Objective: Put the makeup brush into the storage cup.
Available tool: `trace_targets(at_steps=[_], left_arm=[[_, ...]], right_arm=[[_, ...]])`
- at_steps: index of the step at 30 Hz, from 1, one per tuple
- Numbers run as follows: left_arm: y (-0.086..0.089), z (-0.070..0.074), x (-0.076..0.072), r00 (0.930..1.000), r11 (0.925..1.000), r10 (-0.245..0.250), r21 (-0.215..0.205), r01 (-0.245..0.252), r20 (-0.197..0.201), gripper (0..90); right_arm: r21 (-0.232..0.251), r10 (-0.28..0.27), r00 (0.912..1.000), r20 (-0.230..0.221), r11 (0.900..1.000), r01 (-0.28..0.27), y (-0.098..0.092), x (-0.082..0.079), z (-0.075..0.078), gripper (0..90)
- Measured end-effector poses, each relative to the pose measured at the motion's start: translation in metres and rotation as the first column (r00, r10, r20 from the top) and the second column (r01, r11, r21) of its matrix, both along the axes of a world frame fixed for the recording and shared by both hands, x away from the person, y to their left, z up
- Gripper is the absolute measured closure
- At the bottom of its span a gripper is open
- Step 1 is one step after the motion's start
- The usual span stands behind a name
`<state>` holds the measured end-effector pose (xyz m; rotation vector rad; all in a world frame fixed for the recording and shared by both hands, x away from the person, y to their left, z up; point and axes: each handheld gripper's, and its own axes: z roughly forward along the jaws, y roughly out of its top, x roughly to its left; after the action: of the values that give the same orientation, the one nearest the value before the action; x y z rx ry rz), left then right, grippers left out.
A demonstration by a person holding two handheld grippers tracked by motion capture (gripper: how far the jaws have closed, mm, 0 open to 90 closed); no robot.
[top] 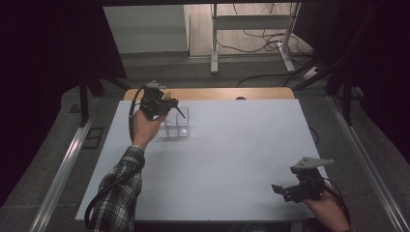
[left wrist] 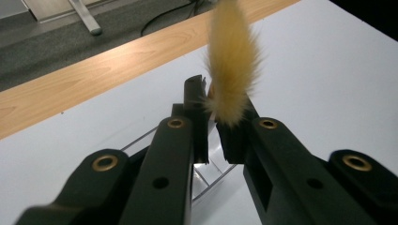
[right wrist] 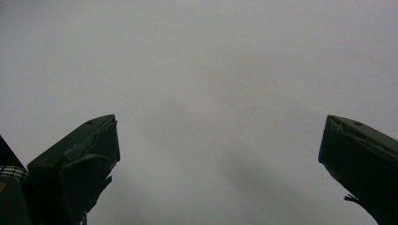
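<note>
A brush with a fluffy tan head and a thin dark handle is held at the back left of the white table. My left gripper is shut on it, head uppermost, with the handle slanting down over a clear plastic box that stands on the table right below the jaws. Near the front right edge my right gripper rests low over the table, open, with nothing between its jaws.
The white table top lies on a wooden board whose far edge shows behind it. Metal rails run along both sides. A desk frame and cables stand on the floor beyond.
</note>
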<state>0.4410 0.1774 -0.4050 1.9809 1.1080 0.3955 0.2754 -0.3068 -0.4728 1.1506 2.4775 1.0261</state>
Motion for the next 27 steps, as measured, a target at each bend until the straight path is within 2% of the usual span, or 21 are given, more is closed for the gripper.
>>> trace_targets(at_steps=[27], left_arm=[[-0.014,-0.029,0.004,0.9991,0.9996,-0.014,0.023,0.015,-0.04,83.0]], right_arm=[[-0.002,0.007,0.9999,-0.009,1.0,-0.007,0.0,0.001,0.0,0.0]])
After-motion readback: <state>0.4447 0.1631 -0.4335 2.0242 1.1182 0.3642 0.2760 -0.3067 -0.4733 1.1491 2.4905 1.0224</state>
